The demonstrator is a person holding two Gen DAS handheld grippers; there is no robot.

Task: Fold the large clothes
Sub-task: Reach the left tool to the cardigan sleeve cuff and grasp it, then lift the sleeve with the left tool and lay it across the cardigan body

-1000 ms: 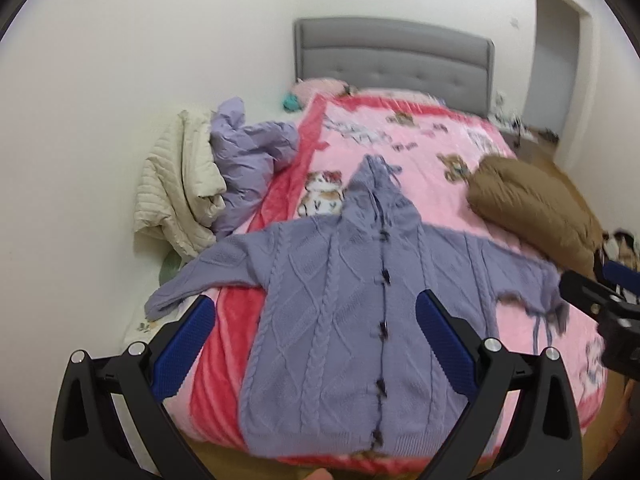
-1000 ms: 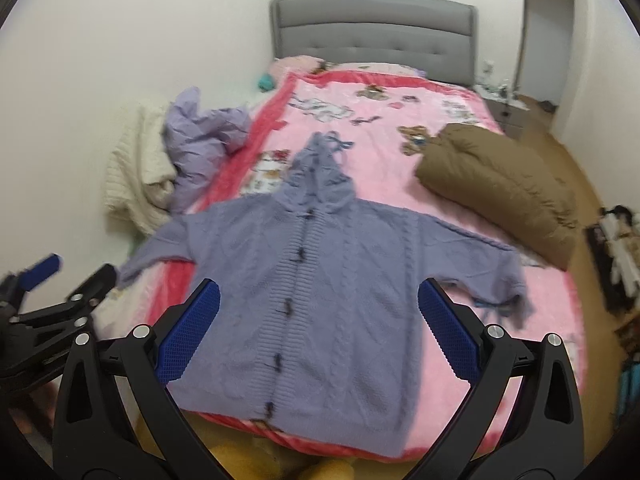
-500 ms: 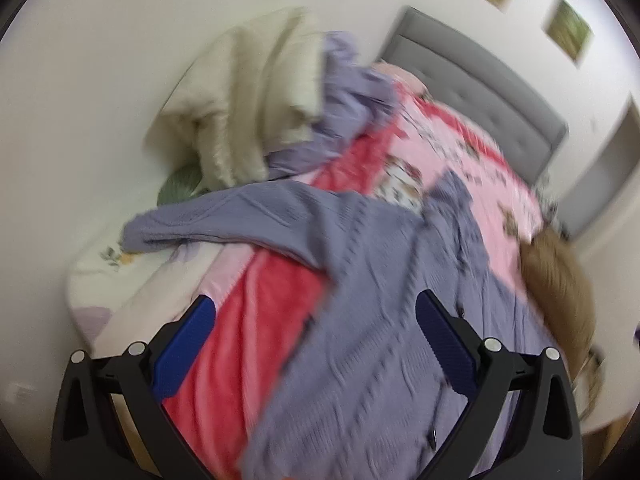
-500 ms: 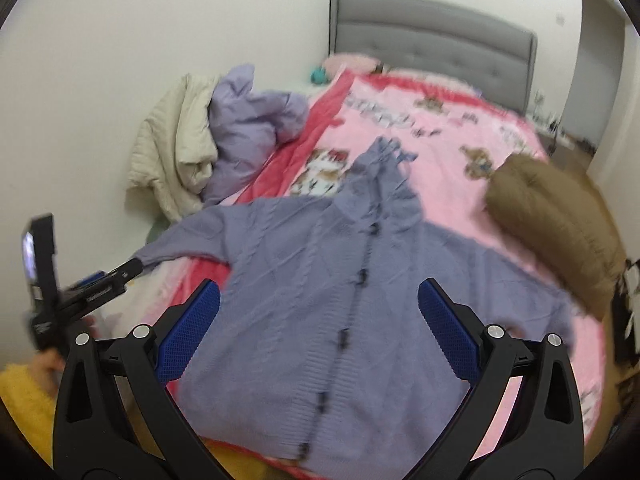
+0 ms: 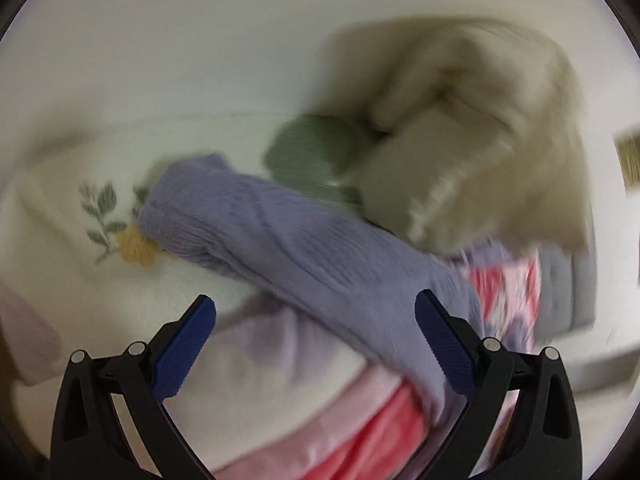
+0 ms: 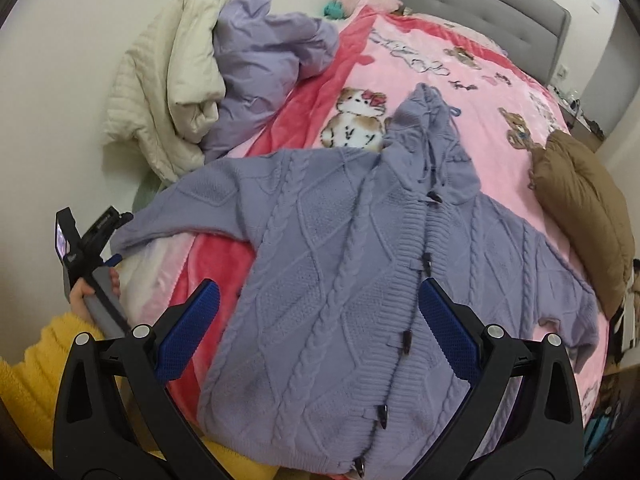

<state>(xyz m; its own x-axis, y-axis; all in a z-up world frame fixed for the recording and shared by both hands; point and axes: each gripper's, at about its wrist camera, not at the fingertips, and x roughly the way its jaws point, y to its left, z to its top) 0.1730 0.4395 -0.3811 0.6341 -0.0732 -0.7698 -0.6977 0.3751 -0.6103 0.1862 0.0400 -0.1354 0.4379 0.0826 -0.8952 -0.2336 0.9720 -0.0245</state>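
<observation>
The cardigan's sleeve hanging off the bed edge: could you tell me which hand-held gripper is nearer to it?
Left. The left hand-held gripper is open, close over the sleeve. The right hand-held gripper, also open, hovers back over the cardigan body.

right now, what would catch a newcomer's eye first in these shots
The lavender cable-knit cardigan spread flat across the pink cartoon blanket dominates the right wrist view. Its sleeve fills the blurred left wrist view, just ahead of the open left claw. A cream jacket is heaped against the wall at the bed's left edge.
</observation>
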